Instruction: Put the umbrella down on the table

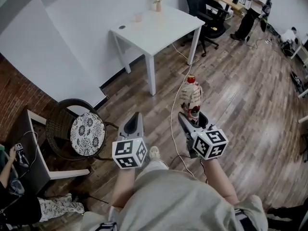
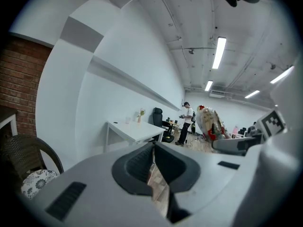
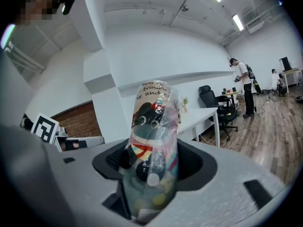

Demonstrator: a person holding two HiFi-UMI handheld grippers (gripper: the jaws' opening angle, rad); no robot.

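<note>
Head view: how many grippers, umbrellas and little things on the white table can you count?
Grippers: 2, the left gripper and the right gripper
Umbrella: 1, held in the right gripper
Things on the white table: 3, a flower vase, a cup and a small dark disc
Total: 6

A loose grey-beige top is being worn. The left gripper and right gripper are being shown as smooth grey shells with black ribbed pads, each being capped by a white cube printed with black square markers.
</note>
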